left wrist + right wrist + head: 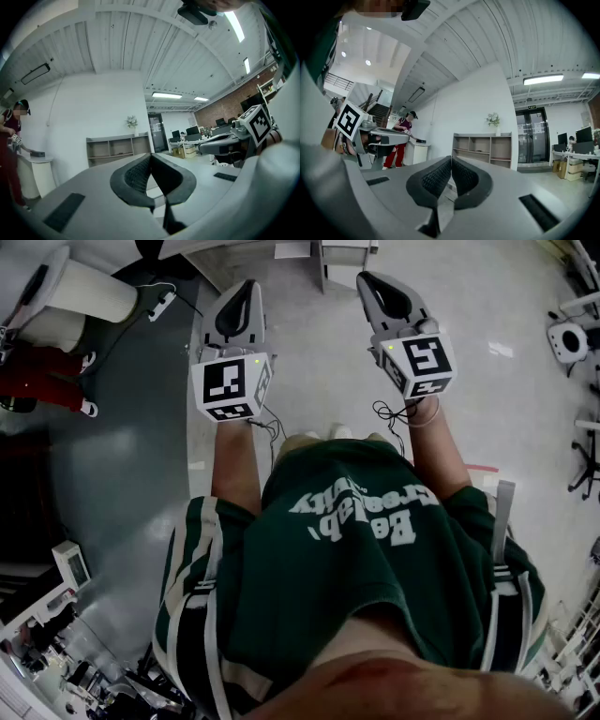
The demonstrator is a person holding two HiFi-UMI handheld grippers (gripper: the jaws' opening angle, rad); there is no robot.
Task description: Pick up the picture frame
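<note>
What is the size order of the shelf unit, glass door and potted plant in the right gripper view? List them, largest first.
1. Shelf unit and glass door: they look about alike, so unranked.
2. Potted plant: clearly smallest.

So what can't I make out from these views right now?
- The picture frame: not identifiable in any view; contents of the shelf unit too small, both gripper views.
- The dark item on the white counter: too small to name, right gripper view.
- Whatever lies below the person's torso: hidden by the green shirt, head view.
</note>
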